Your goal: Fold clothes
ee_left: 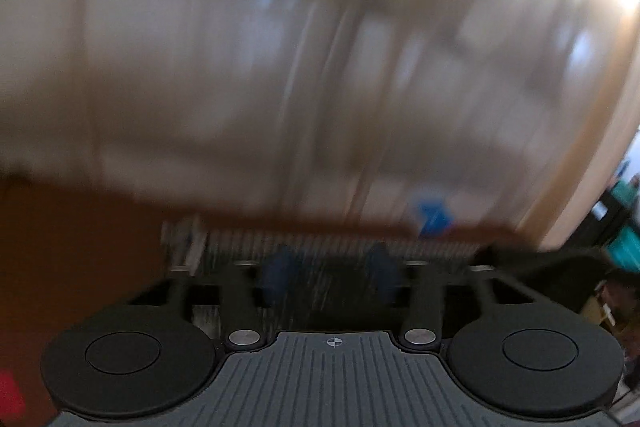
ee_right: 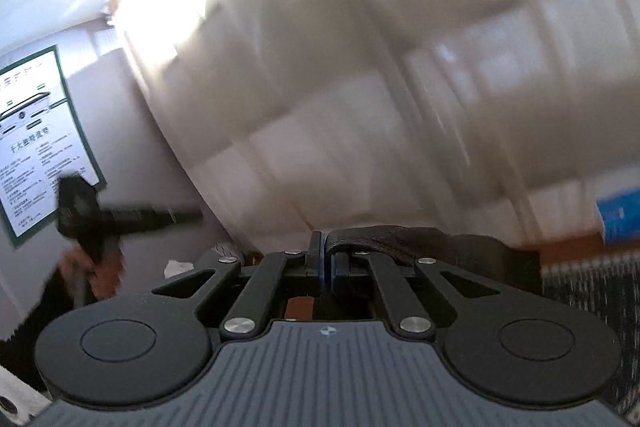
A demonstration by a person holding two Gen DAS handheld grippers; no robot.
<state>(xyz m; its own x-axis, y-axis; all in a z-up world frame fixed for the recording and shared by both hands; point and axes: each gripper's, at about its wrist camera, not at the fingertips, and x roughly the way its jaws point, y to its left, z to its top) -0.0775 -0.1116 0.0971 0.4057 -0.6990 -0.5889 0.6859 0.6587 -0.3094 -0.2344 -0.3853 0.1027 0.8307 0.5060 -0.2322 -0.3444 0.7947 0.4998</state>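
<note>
Right tongs (ee_right: 326, 259) clamped on dark garment (ee_right: 420, 239), which trails rightward onto striped cloth (ee_right: 588, 279). Left tongs (ee_left: 332, 275) apart over the same stripes, blurred; right nearer.

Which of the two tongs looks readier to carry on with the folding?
Probably the right. The right tongs are shut on dark cloth, so they already have a hold. The left tongs are open, apparently holding nothing, over striped fabric; that view is blurred.

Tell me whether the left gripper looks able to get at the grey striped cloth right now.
Probably yes: the left gripper is open, the striped cloth lies just past its fingertips, and nothing visible blocks it, though blur hides detail.
</note>
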